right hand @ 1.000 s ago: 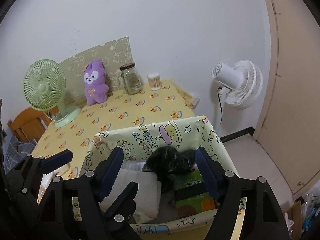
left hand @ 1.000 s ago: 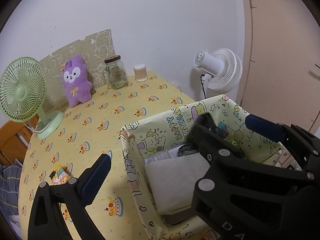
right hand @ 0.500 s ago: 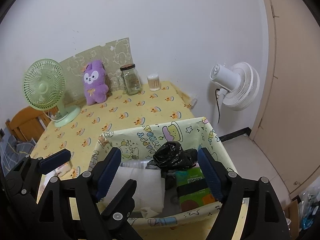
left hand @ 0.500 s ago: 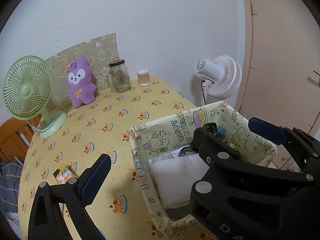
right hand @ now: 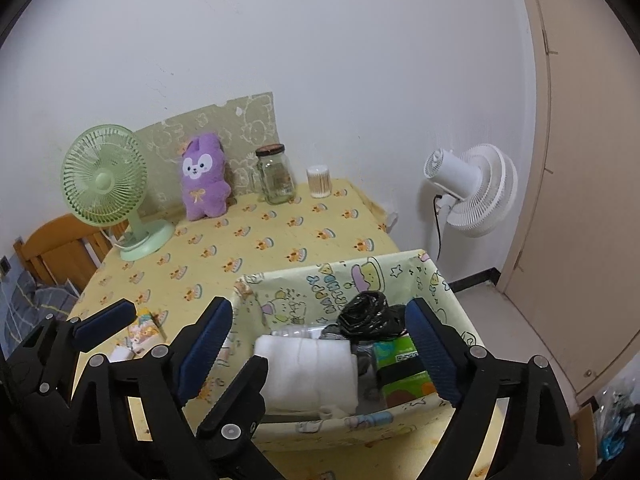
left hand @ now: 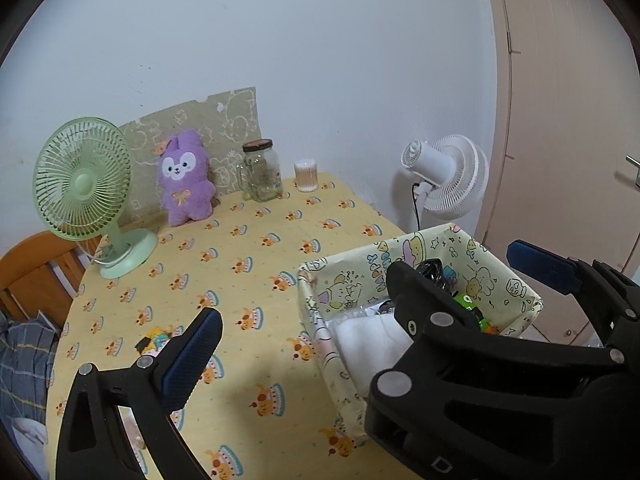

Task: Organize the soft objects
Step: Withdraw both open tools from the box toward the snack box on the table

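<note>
at the left of the right wrist frame a green desk fan stands on the yellow tablecloth, with a purple plush rabbit, a glass jar and a cotton swab tub lined up along the wall. in the lower left the left gripper hangs spread wide, nothing between its pads. the right gripper at lower centre has just been opening; its jaws stand apart over the patterned fabric basket, clear of the folded white cloth, black plastic bag and green packet inside. a white fan stands at right.
</note>
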`<state>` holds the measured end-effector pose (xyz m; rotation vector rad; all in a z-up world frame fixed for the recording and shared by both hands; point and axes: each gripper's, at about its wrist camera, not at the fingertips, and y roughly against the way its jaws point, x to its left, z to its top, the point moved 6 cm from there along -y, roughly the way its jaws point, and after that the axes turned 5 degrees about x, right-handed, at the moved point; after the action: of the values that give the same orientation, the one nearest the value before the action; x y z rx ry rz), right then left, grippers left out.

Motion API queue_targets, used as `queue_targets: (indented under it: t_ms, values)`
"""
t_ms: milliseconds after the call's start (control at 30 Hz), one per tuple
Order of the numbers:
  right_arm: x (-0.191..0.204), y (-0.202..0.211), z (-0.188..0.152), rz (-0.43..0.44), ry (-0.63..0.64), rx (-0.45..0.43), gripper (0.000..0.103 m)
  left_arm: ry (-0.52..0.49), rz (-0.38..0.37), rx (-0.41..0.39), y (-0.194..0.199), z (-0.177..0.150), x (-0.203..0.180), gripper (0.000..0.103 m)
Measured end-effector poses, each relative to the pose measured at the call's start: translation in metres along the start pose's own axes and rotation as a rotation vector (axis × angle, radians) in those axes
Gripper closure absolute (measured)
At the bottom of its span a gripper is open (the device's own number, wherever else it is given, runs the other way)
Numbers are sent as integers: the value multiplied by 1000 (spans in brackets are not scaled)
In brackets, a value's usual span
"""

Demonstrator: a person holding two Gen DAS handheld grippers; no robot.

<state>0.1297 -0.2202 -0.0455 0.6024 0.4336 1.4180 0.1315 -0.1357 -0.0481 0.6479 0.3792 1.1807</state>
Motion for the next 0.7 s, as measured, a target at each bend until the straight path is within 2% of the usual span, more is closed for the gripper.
queue_targets:
  t_ms: [700]
  values:
    - [58,33,10,-9,63,-80,4,50,38,-70,41,-5,52,0]
